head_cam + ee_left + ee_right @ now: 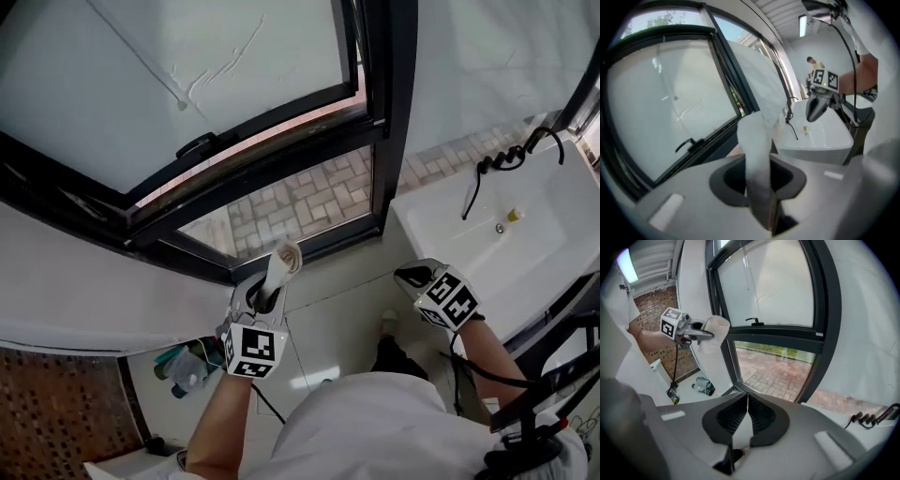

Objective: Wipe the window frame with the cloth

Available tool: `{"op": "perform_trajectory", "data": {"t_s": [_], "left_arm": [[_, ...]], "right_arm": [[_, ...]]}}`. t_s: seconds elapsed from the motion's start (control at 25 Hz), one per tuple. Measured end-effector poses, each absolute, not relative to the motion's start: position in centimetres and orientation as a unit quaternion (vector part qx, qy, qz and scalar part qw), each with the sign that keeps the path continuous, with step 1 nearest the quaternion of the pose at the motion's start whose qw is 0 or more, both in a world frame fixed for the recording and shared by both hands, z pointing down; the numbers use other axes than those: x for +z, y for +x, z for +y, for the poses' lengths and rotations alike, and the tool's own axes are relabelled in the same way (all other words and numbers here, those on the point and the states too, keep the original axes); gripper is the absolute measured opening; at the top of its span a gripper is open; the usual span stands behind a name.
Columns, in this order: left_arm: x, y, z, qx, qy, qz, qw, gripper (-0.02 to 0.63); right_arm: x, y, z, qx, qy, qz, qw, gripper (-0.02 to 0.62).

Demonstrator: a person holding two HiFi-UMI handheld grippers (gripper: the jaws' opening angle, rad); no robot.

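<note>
Left gripper (757, 174) clamped on cloth (753, 140). White roll sticks out past jaw tips, just below window frame (281, 155); contact with frame not clear.

Right gripper (747, 414): jaws together, nothing between; held right of window frame's lower corner.

Cloth likely light, soft, floppy, and would buckle under push. Hold near free end would keep it firm against frame; present hold looks about mid-roll.

Hard to tell: cloth damp or dry, length hidden behind jaws, dirt on frame. Frame's left and top cut off in head view.

Lower end of cloth (753, 145) hidden inside left claw (759, 180). Floor items (187, 364), lower left: too small to identify.
</note>
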State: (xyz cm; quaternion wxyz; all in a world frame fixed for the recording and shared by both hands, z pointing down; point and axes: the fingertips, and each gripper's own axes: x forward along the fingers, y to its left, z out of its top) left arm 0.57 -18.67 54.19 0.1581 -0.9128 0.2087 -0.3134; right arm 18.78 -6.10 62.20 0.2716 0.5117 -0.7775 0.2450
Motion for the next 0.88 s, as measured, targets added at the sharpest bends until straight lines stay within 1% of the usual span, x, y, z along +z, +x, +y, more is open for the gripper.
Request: {"op": "perform_trajectory", "data": {"t_s": [0.12,0.2,0.24,0.32,0.4,0.52,0.64,0.88], "left_arm": [[53.8,-8.6,-16.9,-0.317,-0.907,0.223,0.166,0.104],[53.2,-13.8,-15.7,-0.305,-0.91,0.234,0.156,0.104],[52.9,-16.0,-15.0,-0.296,-0.912,0.239,0.151,0.104],[52.5,-19.4,-13.5,-0.281,-0.917,0.245,0.143,0.104],[52.3,-22.2,-12.0,-0.27,-0.922,0.245,0.13,0.104],[51.7,-25.2,-9.9,-0.251,-0.93,0.244,0.108,0.104],[50.9,-26.9,-8.1,-0.235,-0.936,0.246,0.091,0.104],[48.7,-27.0,-6.1,-0.205,-0.942,0.258,0.066,0.104]], "right_arm": [[60.2,13.3,-5.6,0.237,0.534,-0.775,0.241,0.007],[58.9,10.1,-5.3,0.231,0.547,-0.773,0.224,0.01],[58.3,8.8,-5.0,0.23,0.553,-0.771,0.216,0.014],[57.1,6.5,-4.0,0.232,0.569,-0.764,0.199,0.044],[55.6,4.4,-2.9,0.229,0.581,-0.758,0.187,0.053],[53.1,1.8,-1.6,0.206,0.596,-0.756,0.178,0.061],[50.4,-0.2,-1.0,0.186,0.598,-0.765,0.152,0.074],[45.6,-1.3,0.9,0.14,0.597,-0.779,0.129,0.074]]}}
